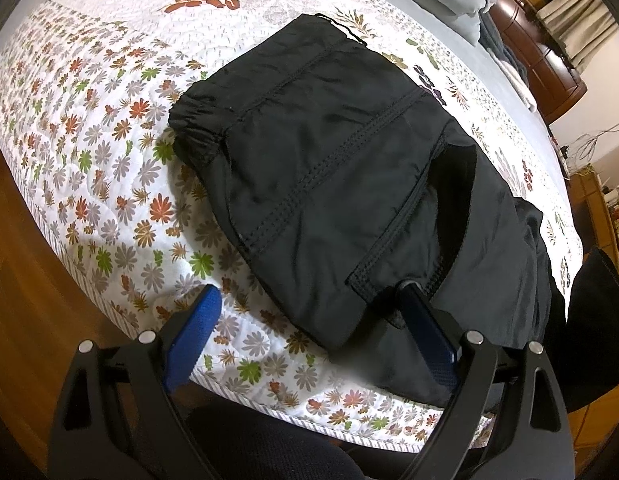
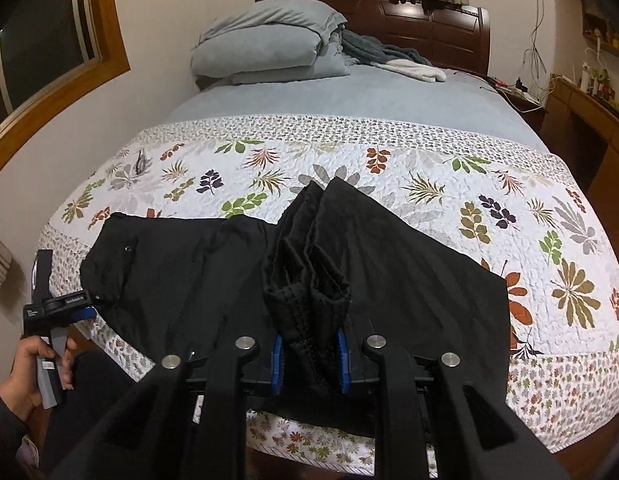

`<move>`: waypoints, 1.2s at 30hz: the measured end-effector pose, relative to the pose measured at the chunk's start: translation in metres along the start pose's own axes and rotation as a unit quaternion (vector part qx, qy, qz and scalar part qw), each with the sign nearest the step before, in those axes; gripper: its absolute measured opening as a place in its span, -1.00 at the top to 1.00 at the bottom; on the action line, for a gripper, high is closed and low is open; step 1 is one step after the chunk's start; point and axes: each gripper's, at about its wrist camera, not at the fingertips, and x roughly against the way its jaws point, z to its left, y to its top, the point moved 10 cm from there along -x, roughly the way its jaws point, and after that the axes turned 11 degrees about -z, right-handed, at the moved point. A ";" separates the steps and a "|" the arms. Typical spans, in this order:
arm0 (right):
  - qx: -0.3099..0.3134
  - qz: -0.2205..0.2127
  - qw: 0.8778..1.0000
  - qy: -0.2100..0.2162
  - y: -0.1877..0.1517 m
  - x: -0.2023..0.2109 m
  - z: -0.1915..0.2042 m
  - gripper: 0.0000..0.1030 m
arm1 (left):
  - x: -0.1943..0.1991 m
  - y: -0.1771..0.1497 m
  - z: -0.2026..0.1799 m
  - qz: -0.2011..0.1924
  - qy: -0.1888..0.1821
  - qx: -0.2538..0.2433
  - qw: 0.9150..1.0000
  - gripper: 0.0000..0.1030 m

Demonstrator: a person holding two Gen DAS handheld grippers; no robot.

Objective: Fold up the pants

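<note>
Pants on the quilt at your near bed edge

In your right wrist view the pants lie lower centre on the quilt; pillows sit upper centre behind, your left gripper at left.

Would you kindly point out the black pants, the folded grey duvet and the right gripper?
black pants (image 1: 329, 168): left wrist view, flat top panel beside the seam.
folded grey duvet (image 2: 265, 40): right wrist view, its front fold.
right gripper (image 2: 308, 354): right wrist view, between fingertips, clamping bunched fabric.

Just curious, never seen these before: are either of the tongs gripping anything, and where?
The right tongs pinch a bunched fold of the black pants at their near edge. The left tongs stand open, holding nothing.
</note>
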 end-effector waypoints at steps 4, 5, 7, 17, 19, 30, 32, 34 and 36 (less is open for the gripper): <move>0.005 0.005 1.000 0.002 -0.004 -0.007 0.003 0.60 | -0.003 0.000 -0.002 0.002 0.002 0.002 1.000 -0.77; 0.007 0.006 1.000 0.003 -0.005 -0.009 0.004 0.60 | -0.004 -0.001 -0.002 0.002 0.002 0.003 1.000 -0.77; 0.014 0.007 1.000 0.004 -0.008 -0.012 0.006 0.60 | -0.005 0.000 -0.004 0.001 0.001 0.005 1.000 -0.78; 0.031 0.025 0.999 0.016 -0.022 -0.027 0.015 0.60 | -0.008 0.004 -0.011 -0.007 0.000 -0.001 1.000 -0.79; 0.040 0.027 0.999 0.013 -0.025 -0.030 0.018 0.60 | -0.007 0.005 -0.011 -0.009 0.000 -0.001 1.000 -0.79; 0.096 0.060 0.994 0.002 -0.060 -0.050 0.036 0.60 | 0.006 0.006 -0.006 -0.027 -0.008 0.006 1.000 -0.79; 0.113 0.067 0.991 -0.004 -0.068 -0.054 0.041 0.60 | 0.006 0.005 -0.005 -0.026 -0.011 0.007 1.000 -0.79; 0.128 0.073 0.989 -0.008 -0.076 -0.059 0.045 0.60 | 0.006 0.004 -0.005 -0.024 -0.014 0.008 1.000 -0.79; 0.138 0.078 0.987 -0.012 -0.083 -0.064 0.048 0.60 | 0.005 0.003 -0.005 -0.022 -0.017 0.009 1.000 -0.79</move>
